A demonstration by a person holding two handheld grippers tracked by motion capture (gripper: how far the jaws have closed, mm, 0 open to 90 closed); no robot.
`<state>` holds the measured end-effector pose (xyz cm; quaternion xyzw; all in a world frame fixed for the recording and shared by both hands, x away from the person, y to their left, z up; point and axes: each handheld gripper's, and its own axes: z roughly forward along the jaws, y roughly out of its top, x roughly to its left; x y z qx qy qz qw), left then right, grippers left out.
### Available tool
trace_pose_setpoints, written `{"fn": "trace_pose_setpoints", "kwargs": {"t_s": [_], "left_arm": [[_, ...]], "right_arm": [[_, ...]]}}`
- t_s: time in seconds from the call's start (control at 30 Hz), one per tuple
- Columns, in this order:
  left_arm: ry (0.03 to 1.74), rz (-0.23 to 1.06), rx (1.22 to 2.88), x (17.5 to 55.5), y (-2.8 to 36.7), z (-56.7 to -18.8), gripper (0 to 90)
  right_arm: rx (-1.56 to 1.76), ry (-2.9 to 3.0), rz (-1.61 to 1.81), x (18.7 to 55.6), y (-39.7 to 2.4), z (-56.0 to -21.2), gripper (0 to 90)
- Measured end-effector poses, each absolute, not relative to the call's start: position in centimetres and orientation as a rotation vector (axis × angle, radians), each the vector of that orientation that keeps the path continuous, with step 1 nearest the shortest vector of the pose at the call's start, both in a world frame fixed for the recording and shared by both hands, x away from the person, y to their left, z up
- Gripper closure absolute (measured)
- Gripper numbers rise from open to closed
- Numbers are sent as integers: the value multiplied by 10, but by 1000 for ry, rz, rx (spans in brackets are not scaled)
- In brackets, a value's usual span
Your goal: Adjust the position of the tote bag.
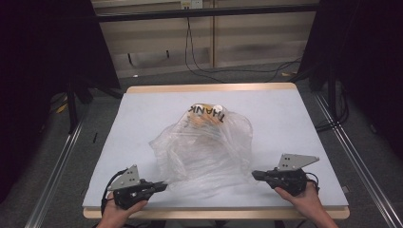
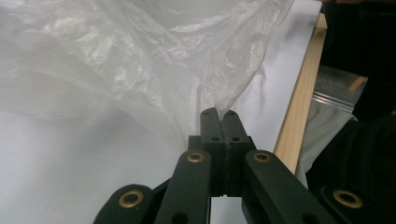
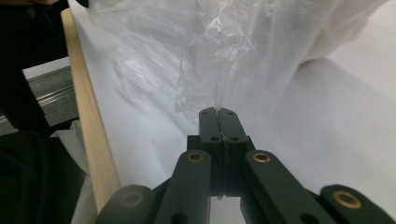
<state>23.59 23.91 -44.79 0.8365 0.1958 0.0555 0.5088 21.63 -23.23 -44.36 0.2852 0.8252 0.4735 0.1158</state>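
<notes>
A clear plastic bag [image 1: 204,147] lies spread over the middle of the pale table [image 1: 285,114], with black letters and something orange [image 1: 206,118] inside its far end. My left gripper [image 1: 164,186] sits near the front left edge, its jaws shut on the bag's near left edge [image 2: 212,100]. At the front right, my right gripper [image 1: 254,175] is shut on the bag's near right edge [image 3: 217,95]. In both gripper views the film runs pinched between the closed black jaws and rises away from them.
The table's wooden front rim [image 1: 214,213] lies just below both hands. Metal rails [image 1: 57,166] run along the floor on both sides, and cables [image 1: 228,71] lie on the floor beyond the far edge.
</notes>
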Motion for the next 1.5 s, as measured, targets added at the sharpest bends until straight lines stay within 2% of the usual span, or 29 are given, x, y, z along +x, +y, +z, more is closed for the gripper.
{"fn": "trace_pose_setpoints", "kwargs": {"t_s": [0.33,0.63,0.77,1.2,1.5], "left_arm": [[427,169,1902,231,241,-428,900],[419,196,1879,235,241,-419,900],[411,267,1845,240,244,-400,900],[381,308,1810,253,239,-378,900],[393,366,1742,276,242,-344,900]], "right_arm": [[844,2339,1481,217,-240,-430,900],[801,2322,1519,222,-232,-419,900],[775,2246,1540,228,-236,-397,900],[717,2147,1614,247,-232,-364,900],[677,2051,1673,268,-229,-330,900]]}}
